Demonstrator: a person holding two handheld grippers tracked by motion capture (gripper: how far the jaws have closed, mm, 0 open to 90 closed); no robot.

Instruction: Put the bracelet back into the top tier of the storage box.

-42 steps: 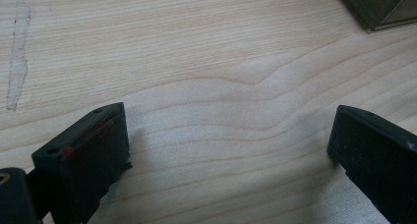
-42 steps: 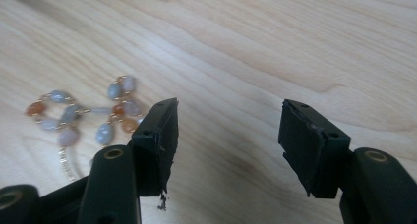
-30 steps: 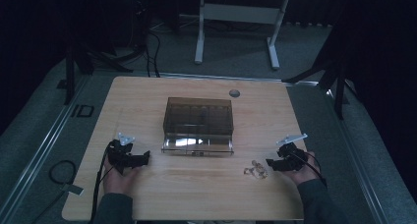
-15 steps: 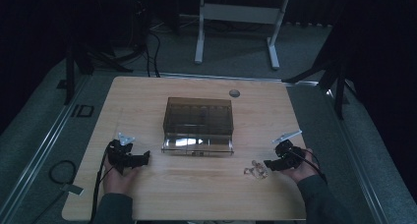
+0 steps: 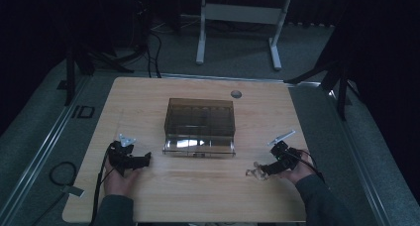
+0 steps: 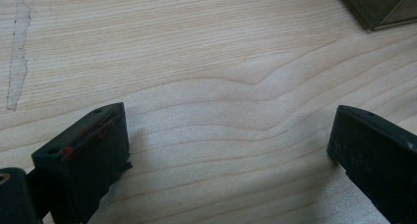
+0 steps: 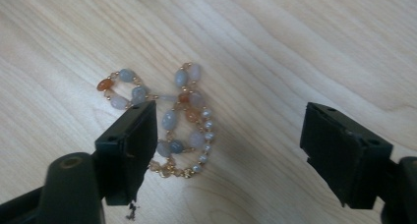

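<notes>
A string of pale grey, orange and small white beads point(image 7: 169, 117) lies bunched on the wooden table point(image 5: 198, 186), also seen as the bead string point(image 5: 254, 173) at the front right. My right gripper point(image 7: 228, 123) is open right over it. Its jaws have just been opening, and the beads lie loose between them, close to the left jaw in the right gripper view. From above, the right gripper point(image 5: 264, 169) points left at the beads. My left gripper point(image 5: 143, 160) rests at the front left, and in its own view the left gripper point(image 6: 226, 121) stands open over bare wood.
A brown see-through box point(image 5: 200, 118) with a clear drawer front point(image 5: 199, 145) stands mid-table; the box corner point(image 6: 383, 5) shows in the left gripper view. A round grommet point(image 5: 236, 93) sits behind it. A cable point(image 5: 62, 174) lies on the floor at the left.
The right gripper has edged left, closer over the beads. The left gripper has kept still.
</notes>
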